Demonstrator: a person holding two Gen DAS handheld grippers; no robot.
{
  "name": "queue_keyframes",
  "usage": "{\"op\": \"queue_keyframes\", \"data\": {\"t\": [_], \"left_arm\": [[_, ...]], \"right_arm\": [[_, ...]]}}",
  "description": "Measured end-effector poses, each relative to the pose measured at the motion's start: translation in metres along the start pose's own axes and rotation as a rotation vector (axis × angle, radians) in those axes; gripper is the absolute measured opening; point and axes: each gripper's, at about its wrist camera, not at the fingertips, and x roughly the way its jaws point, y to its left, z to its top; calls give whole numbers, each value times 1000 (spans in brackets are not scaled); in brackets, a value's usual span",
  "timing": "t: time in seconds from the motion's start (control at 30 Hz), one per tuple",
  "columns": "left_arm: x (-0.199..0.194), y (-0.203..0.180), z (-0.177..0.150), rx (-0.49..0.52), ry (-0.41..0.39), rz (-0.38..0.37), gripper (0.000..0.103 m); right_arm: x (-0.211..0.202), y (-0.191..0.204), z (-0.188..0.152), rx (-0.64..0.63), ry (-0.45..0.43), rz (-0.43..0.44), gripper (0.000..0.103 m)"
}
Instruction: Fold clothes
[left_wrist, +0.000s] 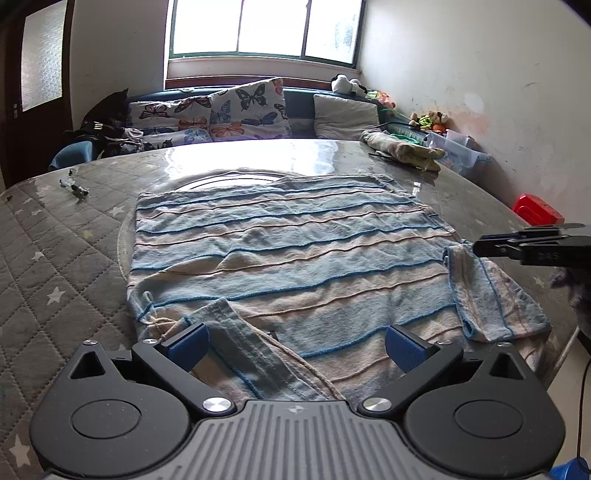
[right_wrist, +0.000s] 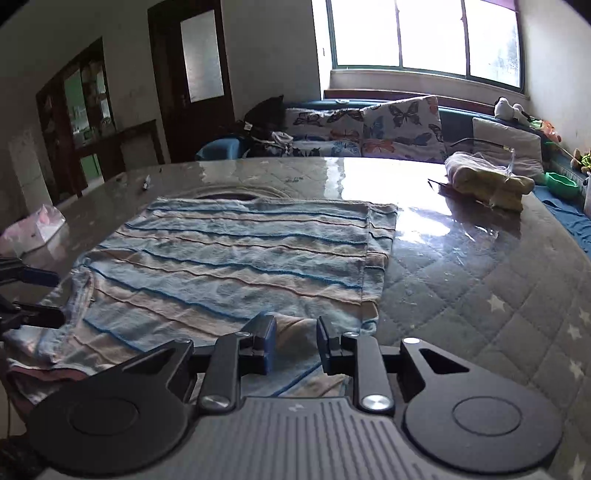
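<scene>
We held the left gripper (left_wrist: 293, 347) spread wide and the right gripper (right_wrist: 295, 345) parted, both empty, above the striped shirt (left_wrist: 288, 258).

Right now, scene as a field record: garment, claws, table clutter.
garment: striped top spread flat on the table, blue and beige bands
sleeves: both folded in over the body, near left sleeve, right sleeve
left claw: open, wide, hovering over the near hem, gripping nothing
right claw: open, narrower gap, above the near right edge of the top
table cover: grey quilt with stars under a clear sheet
clutter: folded cloth at the far right, small tool at the far left
</scene>
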Motion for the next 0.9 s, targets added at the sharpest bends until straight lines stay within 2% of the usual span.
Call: {"op": "queue_keyframes", "data": {"t": [0.17, 0.27, 0.43, 0.5, 0.7, 0.9], "left_arm": [[2, 4, -1, -9, 11, 16, 103], [2, 6, -3, -2, 19, 23, 103], [-3, 7, -11, 13, 32, 21, 103], [-5, 7, -16, 19, 37, 21, 103], [-12, 9, -28, 34, 55, 22, 103], [-17, 11, -28, 24, 36, 32, 103]], "right_arm": [[28, -5, -8, -36, 59, -8, 23], [18, -2, -10, -49, 45, -19, 24], [-14, 18, -25, -105, 50, 15, 32], [-23, 27, -33, -127, 54, 26, 33], [-34, 38, -54, -141, 67, 25, 38], [-29, 39, -38, -151, 41, 8, 39]]}}
